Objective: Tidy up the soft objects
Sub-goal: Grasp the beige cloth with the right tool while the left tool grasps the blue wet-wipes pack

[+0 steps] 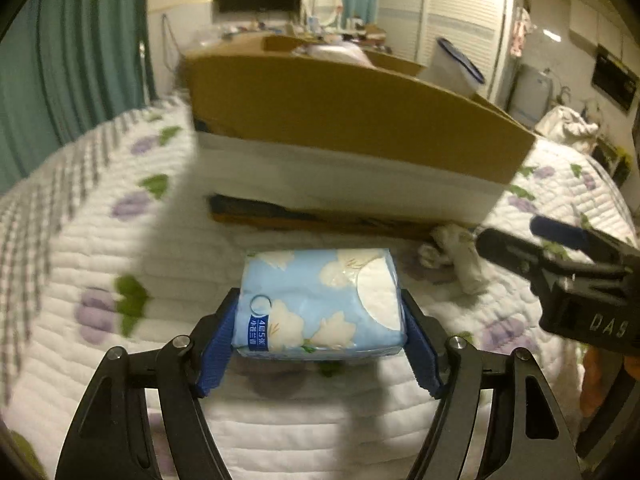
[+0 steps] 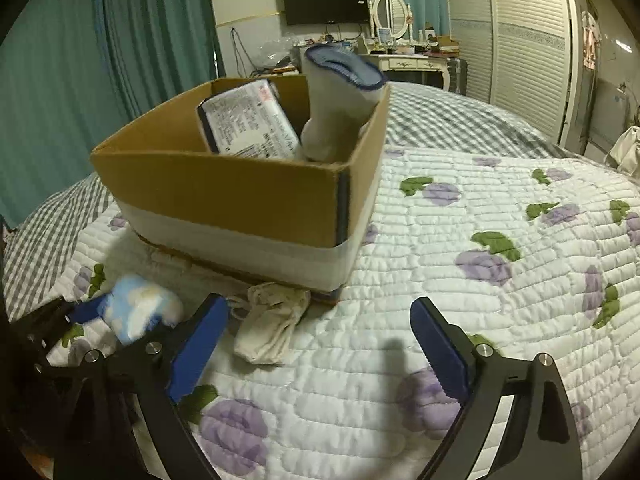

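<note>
My left gripper [image 1: 320, 312] is shut on a light-blue tissue pack [image 1: 320, 304] with white flowers, held just above the quilt in front of the cardboard box [image 1: 352, 120]. The pack also shows in the right wrist view [image 2: 140, 308], blurred. A crumpled cream sock [image 2: 272, 324] lies on the quilt by the box's near corner, also in the left wrist view [image 1: 456, 256]. My right gripper [image 2: 320, 336] is open and empty, above the quilt just right of the sock. The box [image 2: 224, 196] holds a white packet [image 2: 248, 120] and a white sock with blue rim [image 2: 340, 96].
The bed has a white quilt with purple flowers [image 2: 480, 264] and a grey checked cover [image 2: 440, 120] behind. A dresser with mirror [image 2: 400, 56] and a wardrobe [image 2: 520, 40] stand at the back. Green curtains [image 2: 100, 80] hang on the left.
</note>
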